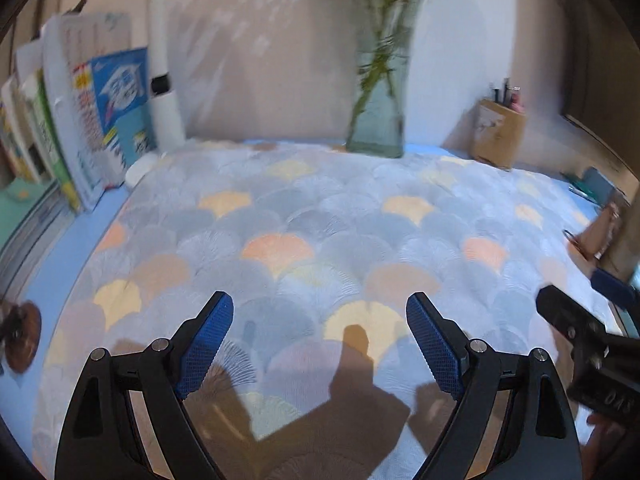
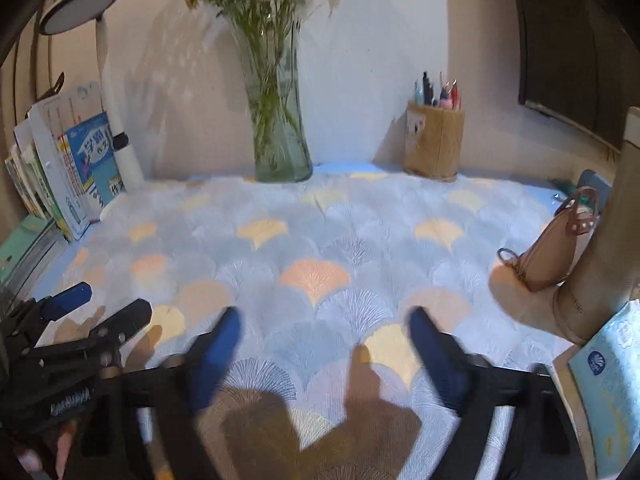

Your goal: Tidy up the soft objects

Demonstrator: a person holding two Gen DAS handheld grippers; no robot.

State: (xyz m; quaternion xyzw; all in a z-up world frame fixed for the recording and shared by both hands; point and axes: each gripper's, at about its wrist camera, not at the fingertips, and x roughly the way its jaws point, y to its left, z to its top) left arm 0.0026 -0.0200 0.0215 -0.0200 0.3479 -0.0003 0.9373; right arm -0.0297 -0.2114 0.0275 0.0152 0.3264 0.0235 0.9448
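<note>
A soft cloth (image 1: 320, 220) with a blue, grey and orange fan pattern lies spread flat over the desk, also filling the right wrist view (image 2: 320, 248). My left gripper (image 1: 320, 304) hovers low over its near part, open, with nothing between the blue pads. The right gripper (image 2: 324, 316) is blurred, open as well, over the same near part of the cloth and empty. Each gripper shows in the other's view: the right one (image 1: 580, 288) at the right edge, the left one (image 2: 108, 300) at the lower left. Their shadows fall on the cloth's near edge.
A glass vase with green stems (image 2: 280, 140) and a pen holder (image 2: 434, 140) stand at the back by the wall. Books (image 2: 68, 168) and a white lamp (image 2: 108, 80) line the left. A small tan bag (image 2: 560, 248) and a beige cylinder (image 2: 608, 240) stand at the right.
</note>
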